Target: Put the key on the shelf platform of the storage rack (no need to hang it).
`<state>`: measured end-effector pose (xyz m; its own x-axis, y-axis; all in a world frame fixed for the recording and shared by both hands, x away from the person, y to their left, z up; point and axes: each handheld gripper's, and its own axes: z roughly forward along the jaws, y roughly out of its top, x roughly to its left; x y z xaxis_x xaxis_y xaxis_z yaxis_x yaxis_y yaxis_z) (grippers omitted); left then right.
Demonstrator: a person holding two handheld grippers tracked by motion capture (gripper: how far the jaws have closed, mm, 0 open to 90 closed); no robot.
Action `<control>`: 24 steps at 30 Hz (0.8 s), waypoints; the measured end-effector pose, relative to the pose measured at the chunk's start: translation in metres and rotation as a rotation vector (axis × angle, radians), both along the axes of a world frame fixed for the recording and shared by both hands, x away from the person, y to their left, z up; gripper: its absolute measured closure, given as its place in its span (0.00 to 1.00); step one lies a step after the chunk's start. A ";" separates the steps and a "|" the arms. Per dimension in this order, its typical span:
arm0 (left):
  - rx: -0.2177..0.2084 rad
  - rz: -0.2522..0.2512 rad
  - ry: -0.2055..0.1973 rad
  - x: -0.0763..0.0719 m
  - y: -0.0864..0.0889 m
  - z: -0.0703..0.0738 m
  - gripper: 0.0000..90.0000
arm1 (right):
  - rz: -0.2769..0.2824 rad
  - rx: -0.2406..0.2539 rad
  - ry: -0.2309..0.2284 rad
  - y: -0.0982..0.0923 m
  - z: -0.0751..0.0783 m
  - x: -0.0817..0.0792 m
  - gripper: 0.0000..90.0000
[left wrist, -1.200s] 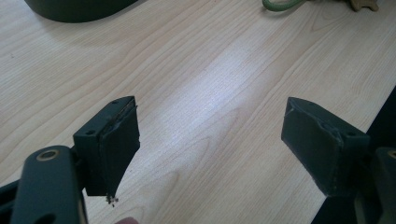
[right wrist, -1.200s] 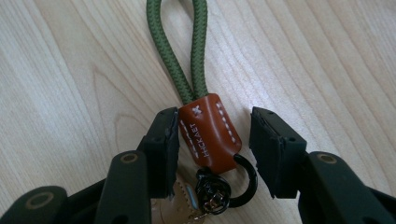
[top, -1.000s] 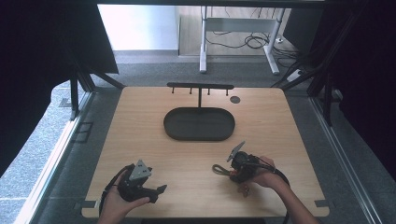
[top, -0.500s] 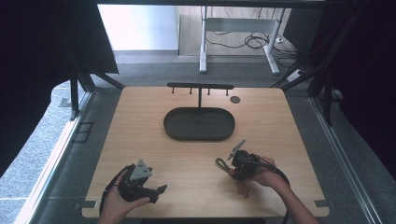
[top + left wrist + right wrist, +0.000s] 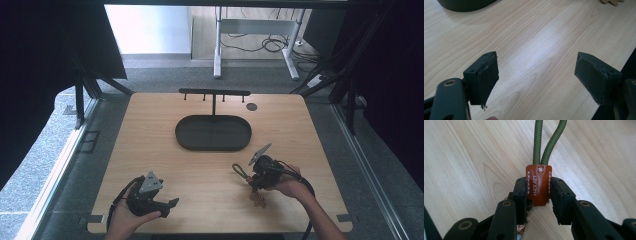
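The surface (image 5: 200, 165) is a pale wood-grain top, squarish, with a small dark round disc (image 5: 251, 106) near its far right part. A dark oval tray (image 5: 213, 133) lies flat on it, past the middle, and right behind the tray stands a black T-shaped rack (image 5: 214, 93) with short pegs hanging from its bar. Grey carpet surrounds the surface. Beyond it stand the white legs of another desk (image 5: 218, 60) with cables (image 5: 270, 44) lying loose on a lighter floor. Dark curtains close in both sides of the room.

The right gripper (image 5: 255, 176) rests near the front right part of the surface, well apart from the tray. Its jaws have just been closing and now press on both sides of a brown leather tab (image 5: 538, 183) with white stitching; from the tab a green braided cord loop (image 5: 546, 142) runs away across the wood. In the high view the loop lies on the surface just left of that gripper.

The left gripper (image 5: 539, 77) sits low over the front left part of the surface, jaws wide apart with only bare wood between them.
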<state>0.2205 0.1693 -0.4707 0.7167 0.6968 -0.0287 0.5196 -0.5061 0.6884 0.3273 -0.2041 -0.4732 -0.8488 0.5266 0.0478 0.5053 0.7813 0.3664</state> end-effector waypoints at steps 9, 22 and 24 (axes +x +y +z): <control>0.003 0.003 0.006 0.002 0.001 -0.002 0.22 | -0.035 0.061 -0.012 -0.009 0.013 0.000 0.75; 0.004 -0.003 0.008 0.001 -0.002 -0.002 0.22 | -0.047 0.106 -0.066 -0.013 0.033 0.002 0.75; 0.004 -0.003 0.008 0.001 -0.002 -0.002 0.22 | -0.049 0.115 -0.076 -0.013 0.036 0.003 0.75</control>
<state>0.2216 0.1671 -0.4730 0.7184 0.6949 -0.0319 0.5238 -0.5102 0.6822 0.3300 -0.2174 -0.4367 -0.8259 0.5619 0.0466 0.5089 0.7072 0.4908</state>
